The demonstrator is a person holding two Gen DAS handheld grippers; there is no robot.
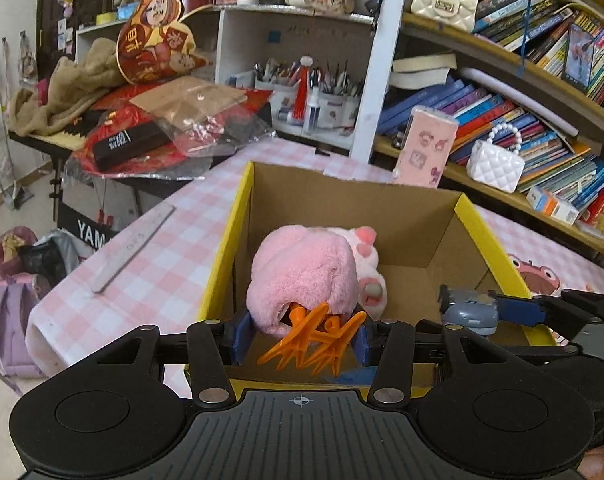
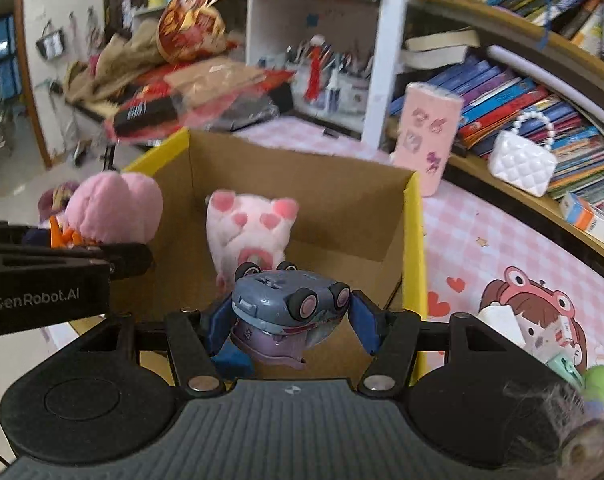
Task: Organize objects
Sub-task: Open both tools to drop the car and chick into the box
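An open cardboard box point(image 1: 229, 232) with yellow edges stands on the pink checked table. A white plush with pink paw pads point(image 2: 253, 220) lies inside it. My left gripper point(image 1: 302, 336) is shut on a pink plush toy point(image 1: 302, 276) with orange feet, held over the box's near left part. My right gripper point(image 2: 289, 320) is shut on a grey-blue toy car point(image 2: 285, 296), wheels up, over the box's near right side. In the left wrist view the car point(image 1: 468, 310) shows at the right, level with the plush.
A pink patterned case point(image 1: 426, 144) stands behind the box, with a white quilted handbag point(image 1: 496, 164) on the bookshelf beside it. A long grey strip point(image 1: 133, 248) lies on the table left of the box. Small toys point(image 2: 558, 344) sit at the table's right. Clutter covers a keyboard at the far left.
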